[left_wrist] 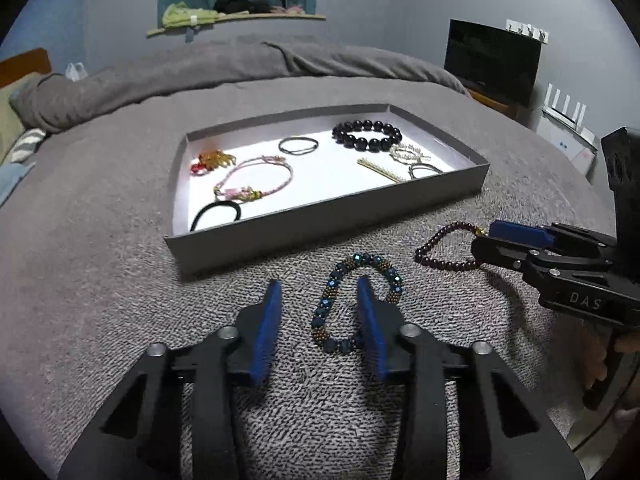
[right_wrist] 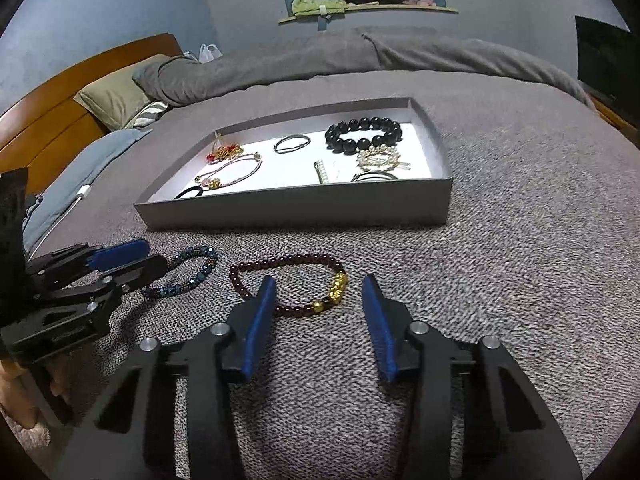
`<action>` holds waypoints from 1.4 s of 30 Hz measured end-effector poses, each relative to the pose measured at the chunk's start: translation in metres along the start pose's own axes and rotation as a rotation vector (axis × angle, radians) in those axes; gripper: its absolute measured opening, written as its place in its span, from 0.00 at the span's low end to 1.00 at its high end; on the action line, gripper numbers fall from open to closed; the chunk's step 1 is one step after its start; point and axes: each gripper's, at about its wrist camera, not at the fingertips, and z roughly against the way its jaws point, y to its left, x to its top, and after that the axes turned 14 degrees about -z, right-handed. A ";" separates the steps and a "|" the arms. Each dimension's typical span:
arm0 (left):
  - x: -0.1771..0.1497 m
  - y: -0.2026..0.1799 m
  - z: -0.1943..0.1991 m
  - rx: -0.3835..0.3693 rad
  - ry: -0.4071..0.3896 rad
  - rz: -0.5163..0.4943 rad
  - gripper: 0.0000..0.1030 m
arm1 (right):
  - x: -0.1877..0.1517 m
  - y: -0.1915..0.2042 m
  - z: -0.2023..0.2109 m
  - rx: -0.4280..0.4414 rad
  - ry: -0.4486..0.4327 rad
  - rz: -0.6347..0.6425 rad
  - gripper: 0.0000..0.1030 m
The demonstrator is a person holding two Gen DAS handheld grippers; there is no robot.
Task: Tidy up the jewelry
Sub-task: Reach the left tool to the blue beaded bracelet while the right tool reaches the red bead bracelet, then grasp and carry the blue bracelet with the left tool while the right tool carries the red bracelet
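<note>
Bracelets lie on the bed: blue bracelet (left_wrist: 357,303) straddled by the half-spread left gripper (left_wrist: 319,304), maroon bracelet (right_wrist: 289,283) by the half-spread right gripper (right_wrist: 318,300); neither pinched.

black hair tie (right_wrist: 191,192) half hidden by tray wall (right_wrist: 296,206)

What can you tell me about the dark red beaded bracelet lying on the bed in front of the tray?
The dark red bracelet is a loop of small glossy maroon beads, with a gold charm and a round gold bead on its right side. It lies flat on the grey bedspread, outside the grey tray and beside the blue beaded bracelet. The right gripper straddles its near right part; one blue finger crosses the strand, but the fingers have not clamped it.
</note>
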 end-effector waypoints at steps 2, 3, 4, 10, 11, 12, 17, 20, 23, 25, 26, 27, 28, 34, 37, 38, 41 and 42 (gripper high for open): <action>0.000 -0.001 -0.004 0.000 0.011 -0.006 0.29 | 0.001 0.001 -0.002 -0.004 0.007 0.000 0.40; 0.000 -0.001 -0.005 -0.001 0.016 -0.008 0.28 | 0.001 0.001 -0.003 -0.005 0.010 -0.001 0.39; 0.000 -0.001 -0.008 -0.010 0.024 -0.010 0.28 | 0.002 0.001 -0.005 -0.004 0.016 -0.004 0.37; 0.000 -0.002 -0.015 -0.033 0.055 -0.032 0.28 | 0.002 -0.001 -0.010 -0.008 0.041 -0.014 0.32; -0.001 -0.002 -0.017 -0.037 0.067 -0.034 0.28 | 0.003 -0.001 -0.011 -0.010 0.047 -0.015 0.32; -0.002 -0.002 -0.019 -0.040 0.075 -0.035 0.28 | 0.003 -0.002 -0.012 -0.010 0.054 -0.017 0.32; -0.003 -0.003 -0.021 -0.039 0.083 -0.045 0.27 | 0.005 -0.007 -0.013 0.007 0.068 -0.051 0.27; -0.004 -0.002 -0.020 -0.046 0.085 -0.046 0.27 | 0.008 -0.010 -0.011 0.016 0.063 -0.063 0.26; -0.005 0.001 -0.019 -0.058 0.085 -0.037 0.27 | 0.007 -0.008 -0.007 -0.006 0.039 -0.042 0.26; -0.005 0.000 -0.020 -0.060 0.087 -0.036 0.27 | 0.006 -0.007 -0.009 -0.026 0.041 -0.029 0.26; -0.005 0.000 -0.021 -0.058 0.088 -0.036 0.27 | 0.005 -0.007 -0.012 -0.036 0.049 -0.029 0.26; -0.005 -0.001 -0.022 -0.053 0.089 -0.038 0.27 | 0.005 -0.008 -0.015 -0.042 0.057 -0.031 0.26; -0.005 -0.002 -0.023 -0.048 0.090 -0.040 0.27 | 0.006 -0.008 -0.017 -0.042 0.063 -0.034 0.26; -0.004 -0.003 -0.025 -0.056 0.083 -0.058 0.13 | 0.009 -0.014 -0.021 -0.004 0.080 -0.070 0.08; -0.004 -0.006 -0.020 -0.045 0.069 -0.076 0.08 | 0.010 -0.016 -0.017 0.022 0.069 -0.086 0.07; -0.003 -0.008 -0.018 -0.037 0.060 -0.086 0.07 | 0.010 -0.015 -0.015 0.024 0.060 -0.081 0.07; -0.003 -0.010 -0.009 -0.025 0.028 -0.108 0.08 | 0.010 -0.011 -0.005 0.039 0.015 -0.057 0.07; -0.003 -0.010 -0.007 -0.024 0.023 -0.108 0.08 | 0.011 -0.009 -0.002 0.039 0.003 -0.049 0.07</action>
